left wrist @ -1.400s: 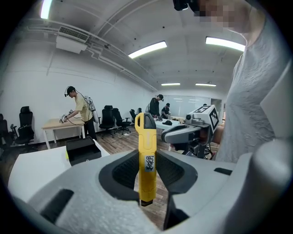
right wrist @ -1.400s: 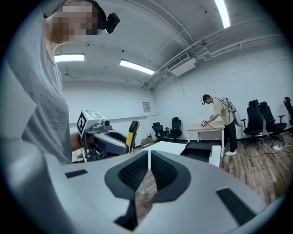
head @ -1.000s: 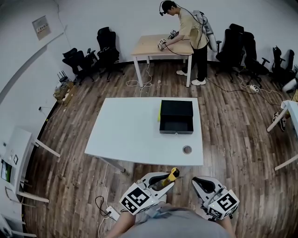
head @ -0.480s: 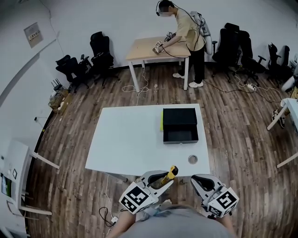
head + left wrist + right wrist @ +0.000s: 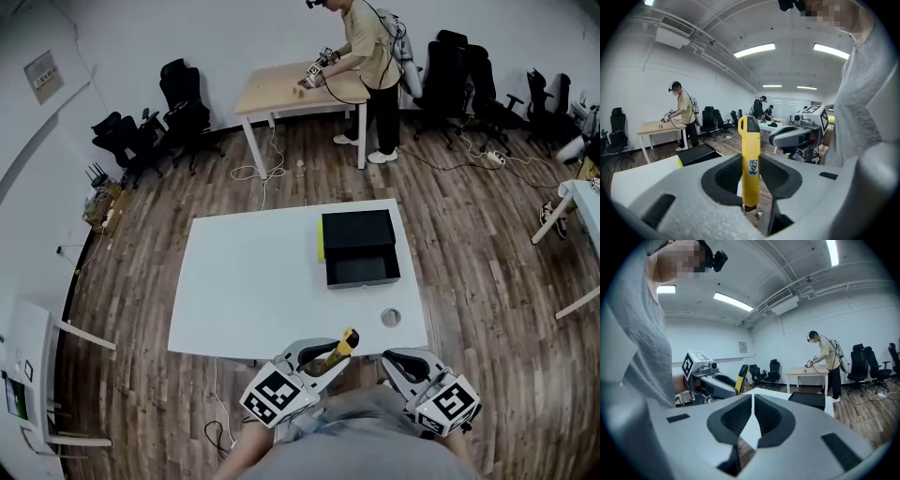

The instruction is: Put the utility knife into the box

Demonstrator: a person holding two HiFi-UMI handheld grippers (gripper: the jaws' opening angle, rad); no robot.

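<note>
The yellow utility knife (image 5: 750, 159) stands upright between the pads of my left gripper (image 5: 751, 185), which is shut on its lower half. In the head view the left gripper (image 5: 328, 356) holds the knife (image 5: 342, 345) just off the near edge of the white table (image 5: 253, 281). The black box (image 5: 361, 248) lies open on the table's far right part, well ahead of both grippers. My right gripper (image 5: 398, 364) hovers beside the left one. In the right gripper view its jaws (image 5: 753, 416) are shut with nothing between them.
A small round object (image 5: 391, 317) lies on the table near its front right corner. A yellow strip (image 5: 321, 240) sits against the box's left side. A person (image 5: 366, 56) works at a wooden table (image 5: 281, 89) at the back. Office chairs (image 5: 178, 103) line the walls.
Both grippers, the left still holding the knife, have come forward to the table's near edge. The table and box now lie closer in the head view.
</note>
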